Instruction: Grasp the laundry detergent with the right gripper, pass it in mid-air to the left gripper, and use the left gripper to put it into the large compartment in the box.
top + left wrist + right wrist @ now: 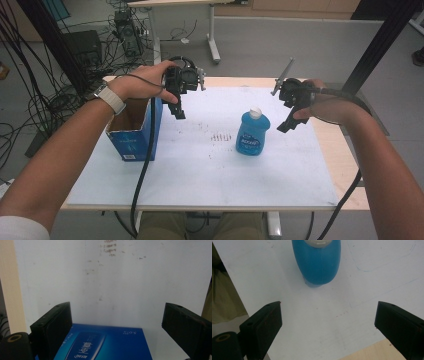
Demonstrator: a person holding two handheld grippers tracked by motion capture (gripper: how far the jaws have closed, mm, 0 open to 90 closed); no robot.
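Cardboard box [135, 131], blue and open-topped, stands at nine o'clock on the white table sheet [200, 165], its far edge under the left gripper [179, 111]. That claw hangs above the box rim, released, jaws wide apart with nothing between them; in the left gripper view the box's printed blue face [105, 343] lies below the gap. Blue soap bottle [252, 132] with a white cap stands upright near the sheet's centre. Right gripper [289, 124], at two o'clock from the bottle and just beside it, is released too, jaws spread, the bottle [318, 262] ahead of them, untouched.
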